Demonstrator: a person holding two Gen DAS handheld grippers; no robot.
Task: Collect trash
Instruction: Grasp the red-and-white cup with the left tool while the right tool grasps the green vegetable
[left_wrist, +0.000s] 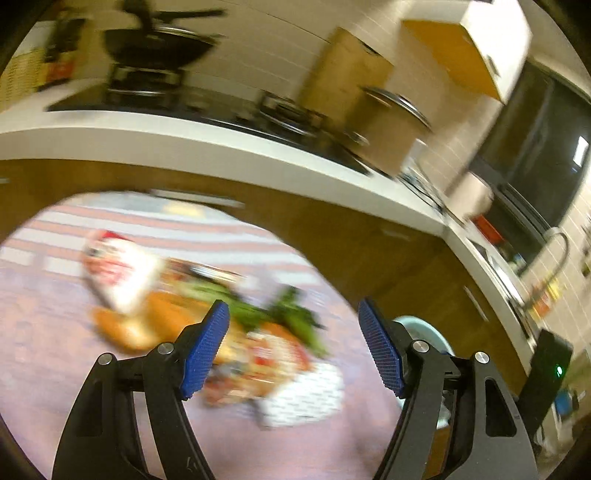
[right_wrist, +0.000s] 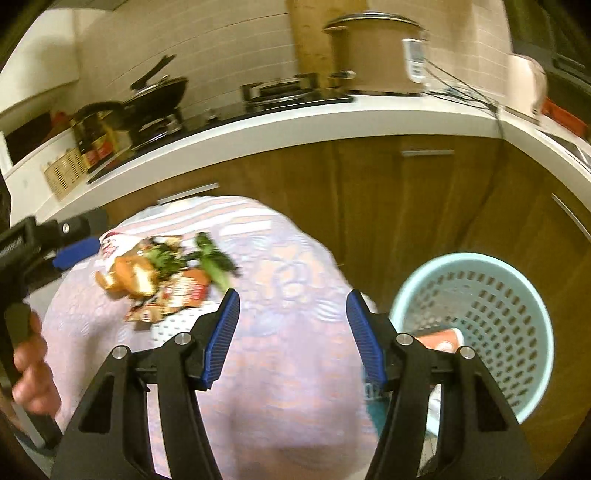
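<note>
Two hand-held grippers hang over a round worktop (right_wrist: 295, 369) with a pale patterned cloth. The left hand-held gripper (left_wrist: 293, 345) has its jaws wide apart and holds nothing; the right hand-held gripper (right_wrist: 293, 339) is equally wide and empty. The trash (right_wrist: 162, 280), a blurred heap of wrappers, orange peel and green leaves, lies on the far left part of the cloth, just ahead of the left one. A pale blue bin (right_wrist: 480, 332) stands on the floor to the right, with something orange and white already inside. The step in hand looks like reaching for another piece. Next, the left jaws must drop around one scrap and close. Wooden cabinets (right_wrist: 369, 192) stand close behind; nothing blocks the heap.
</note>
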